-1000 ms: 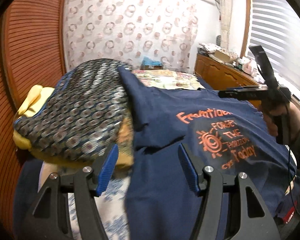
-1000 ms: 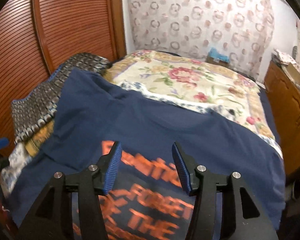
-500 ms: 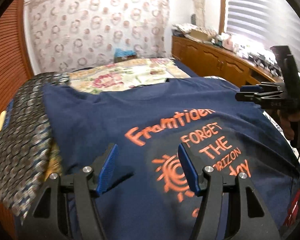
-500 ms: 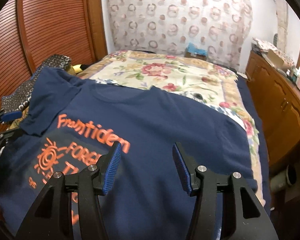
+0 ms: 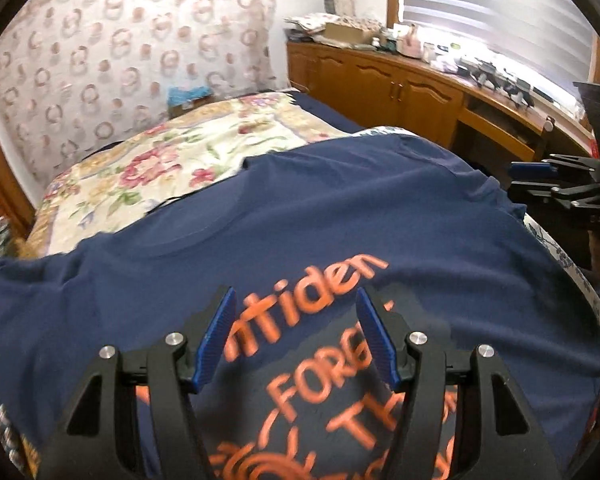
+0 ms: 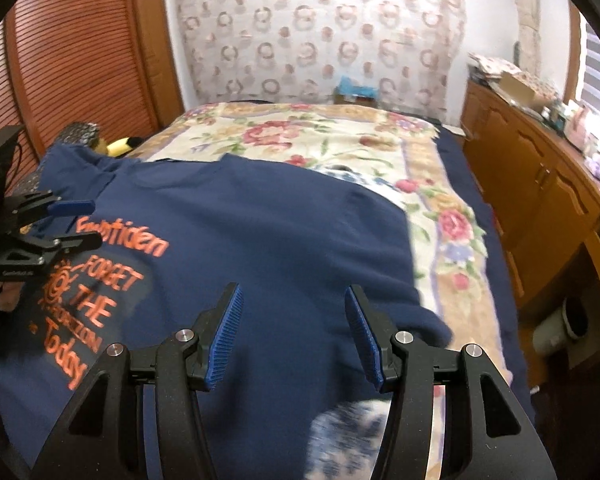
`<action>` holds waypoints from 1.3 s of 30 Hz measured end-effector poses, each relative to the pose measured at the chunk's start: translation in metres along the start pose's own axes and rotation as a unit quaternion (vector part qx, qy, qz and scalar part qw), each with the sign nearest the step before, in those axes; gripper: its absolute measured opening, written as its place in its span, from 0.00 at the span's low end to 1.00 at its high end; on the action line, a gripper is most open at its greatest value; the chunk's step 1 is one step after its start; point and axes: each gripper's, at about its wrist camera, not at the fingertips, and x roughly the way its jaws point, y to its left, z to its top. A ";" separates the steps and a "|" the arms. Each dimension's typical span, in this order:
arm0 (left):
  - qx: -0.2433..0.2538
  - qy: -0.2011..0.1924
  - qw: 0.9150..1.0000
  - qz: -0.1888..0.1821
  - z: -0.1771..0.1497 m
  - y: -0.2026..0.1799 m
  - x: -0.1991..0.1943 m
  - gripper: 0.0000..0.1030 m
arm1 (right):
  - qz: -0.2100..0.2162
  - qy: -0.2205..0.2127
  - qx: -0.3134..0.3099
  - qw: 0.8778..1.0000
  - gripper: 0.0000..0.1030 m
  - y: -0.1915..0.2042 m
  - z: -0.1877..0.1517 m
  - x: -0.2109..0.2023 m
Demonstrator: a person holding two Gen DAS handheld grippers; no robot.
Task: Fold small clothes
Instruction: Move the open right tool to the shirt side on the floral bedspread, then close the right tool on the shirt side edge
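I am holding my left gripper (image 5: 296, 336) over a dark blue cotton T-shirt with orange letters (image 5: 300, 220). Its two blue ribbed fingers (image 5: 216, 336) are standing apart, and nothing is sitting between them. The shirt is lying flat under them, spread out on a bed with a flowery cream cover (image 5: 148, 176). The orange words are showing right below and between my left fingers.

I am holding my right gripper (image 6: 294, 334) over the plain blue part of the same shirt (image 6: 260, 232). Its blue fingers (image 6: 226, 336) are standing apart too, with nothing pinched. The orange words are lying to the left of this gripper. The edge of the shirt is ending just past its right finger, where the flowery cover (image 6: 452, 220) is showing again.

From my left camera I am seeing my right gripper (image 5: 540, 180) off to the right, above the shirt's side. From my right camera I am seeing my left gripper (image 6: 70, 224) off to the left, over the orange print.

A brown wooden cupboard (image 6: 540, 184) is standing to the right of the bed. A yellow soft thing (image 6: 122, 145) is peeking out behind the shirt's far left corner.
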 end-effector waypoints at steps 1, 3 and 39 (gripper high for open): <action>0.004 0.004 1.000 -0.006 0.002 -0.004 0.005 0.60 | -0.002 0.002 0.003 1.000 0.52 -0.006 -0.002 -0.001; 0.012 0.011 1.000 -0.010 0.004 -0.008 0.012 0.60 | -0.010 0.007 0.011 1.000 0.52 -0.016 -0.005 -0.002; 0.021 0.023 0.999 -0.032 0.002 -0.013 0.029 0.63 | -0.026 0.028 0.099 0.994 0.52 -0.085 -0.023 0.014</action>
